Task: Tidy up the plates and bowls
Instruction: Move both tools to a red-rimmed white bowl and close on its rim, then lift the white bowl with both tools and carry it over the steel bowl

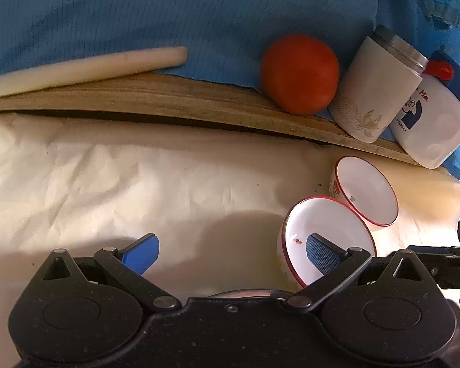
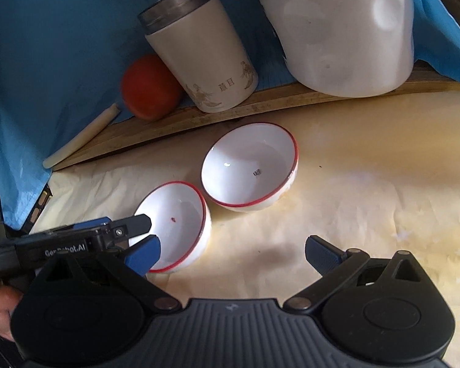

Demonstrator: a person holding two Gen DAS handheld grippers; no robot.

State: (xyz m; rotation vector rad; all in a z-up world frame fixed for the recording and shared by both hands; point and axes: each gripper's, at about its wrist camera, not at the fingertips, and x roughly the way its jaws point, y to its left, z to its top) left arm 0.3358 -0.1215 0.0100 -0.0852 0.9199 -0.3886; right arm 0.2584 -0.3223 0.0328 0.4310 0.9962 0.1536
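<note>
Two white bowls with red rims sit side by side on the cream paper. The near bowl (image 1: pixel 325 233) (image 2: pixel 181 217) has a small red speck inside. The far bowl (image 1: pixel 368 190) (image 2: pixel 251 165) stands just behind it, close to the wooden board. My left gripper (image 1: pixel 231 254) is open; its right finger reaches over the near bowl's rim, its left finger is outside. In the right wrist view the left gripper's finger (image 2: pixel 132 227) comes in from the left at that bowl. My right gripper (image 2: pixel 233 256) is open and empty, just right of the near bowl.
A wooden board (image 1: pixel 168 98) (image 2: pixel 260 104) runs along the back on blue cloth. On it stand a red tomato (image 1: pixel 300 73) (image 2: pixel 150 87), a cream canister (image 1: pixel 377 86) (image 2: pixel 199 52), a white bottle (image 1: pixel 432 122) (image 2: pixel 340 30) and a pale stick (image 1: pixel 82 67) (image 2: pixel 82 136).
</note>
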